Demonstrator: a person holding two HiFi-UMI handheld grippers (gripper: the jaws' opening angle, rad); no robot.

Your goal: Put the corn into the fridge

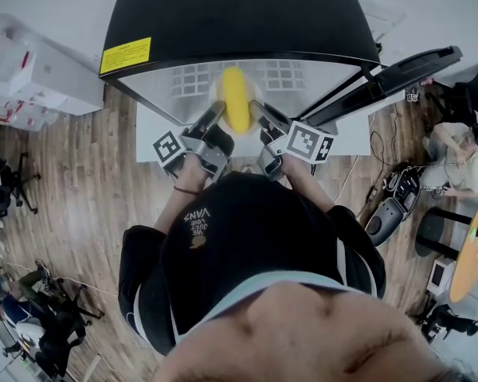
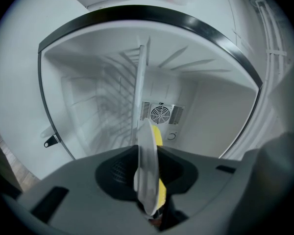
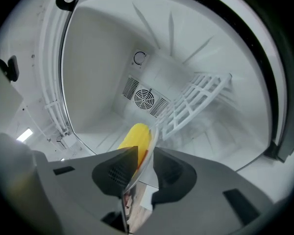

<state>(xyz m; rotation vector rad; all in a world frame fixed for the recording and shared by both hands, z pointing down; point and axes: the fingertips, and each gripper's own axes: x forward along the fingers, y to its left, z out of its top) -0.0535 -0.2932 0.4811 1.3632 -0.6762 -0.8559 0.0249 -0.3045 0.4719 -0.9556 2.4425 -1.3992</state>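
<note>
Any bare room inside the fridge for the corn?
Yes: the wire shelf is bare, and so is the white interior between it, the fan vent and the inner wall. Crowded at the opening: left hand-held gripper, corn, right hand-held gripper.

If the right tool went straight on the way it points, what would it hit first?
Apart from the corn plate between its jaws, probably the fan vent at the back of the fridge; depth is unclear.

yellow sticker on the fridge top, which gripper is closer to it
Left. The left gripper is below and right of the yellow sticker; the right gripper is further right, past the corn.
</note>
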